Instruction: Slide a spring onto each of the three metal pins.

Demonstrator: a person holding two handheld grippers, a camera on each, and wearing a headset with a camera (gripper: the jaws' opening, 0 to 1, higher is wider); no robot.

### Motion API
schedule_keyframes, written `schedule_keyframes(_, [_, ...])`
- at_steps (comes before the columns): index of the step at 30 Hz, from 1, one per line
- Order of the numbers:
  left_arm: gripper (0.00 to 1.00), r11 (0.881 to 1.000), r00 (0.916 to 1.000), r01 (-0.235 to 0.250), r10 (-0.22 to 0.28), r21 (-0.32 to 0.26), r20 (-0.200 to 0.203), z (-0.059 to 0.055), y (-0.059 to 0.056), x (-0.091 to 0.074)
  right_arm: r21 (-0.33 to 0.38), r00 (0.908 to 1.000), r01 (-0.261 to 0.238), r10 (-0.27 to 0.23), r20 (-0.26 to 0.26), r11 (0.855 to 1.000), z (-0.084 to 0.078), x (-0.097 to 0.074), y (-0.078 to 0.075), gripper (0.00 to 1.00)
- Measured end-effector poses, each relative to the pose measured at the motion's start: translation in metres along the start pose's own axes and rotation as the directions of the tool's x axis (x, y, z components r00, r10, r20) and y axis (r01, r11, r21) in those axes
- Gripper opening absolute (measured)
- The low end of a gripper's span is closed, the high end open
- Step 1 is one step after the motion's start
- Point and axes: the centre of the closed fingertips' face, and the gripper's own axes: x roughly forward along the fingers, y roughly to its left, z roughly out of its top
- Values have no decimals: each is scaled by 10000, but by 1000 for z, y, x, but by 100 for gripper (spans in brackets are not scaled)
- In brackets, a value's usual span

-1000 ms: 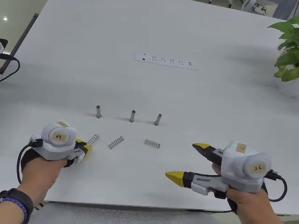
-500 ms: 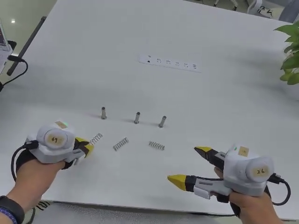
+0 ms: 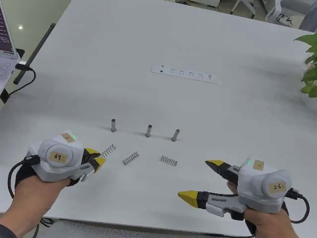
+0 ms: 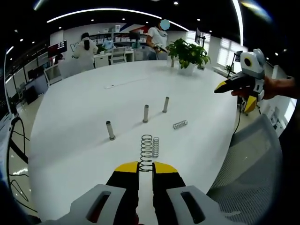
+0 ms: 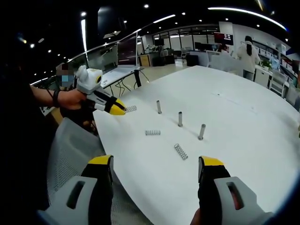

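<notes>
Steel-wire coil spring (image 4: pixel 146 149) by the left claw (image 4: pixel 146 165) looks light, squashy, apt to roll; pinch one end gently. That claw is nearly together there, grip unclear; right claw (image 5: pixel 156 160) spread.

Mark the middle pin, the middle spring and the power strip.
middle pin (image 3: pixel 148 131), head view, mid-shaft.
middle spring (image 3: pixel 131 158), head view, centre coils.
power strip (image 3: pixel 184 73), head view, top face.

A: What rests on the white table (image 3: pixel 247 124)?
B: Three upright metal pins (image 3: pixel 148 131) in a row, three springs (image 3: pixel 131 158) lying before them, a white power strip (image 3: pixel 184 74) beyond.
</notes>
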Motion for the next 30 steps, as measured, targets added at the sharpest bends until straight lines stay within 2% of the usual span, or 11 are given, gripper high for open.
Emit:
schedule_keyframes(14, [2,9959,9990,396,-412,814,183,18,-19,-10,-163,9996,-283,283,-35,9995,2,4,2,71])
schedule_keyframes(30, [2,9818,9942,943,-1014,1650,355,35,-48,-13,-549,9973,-732,731,-32,9958,9,12,9,67])
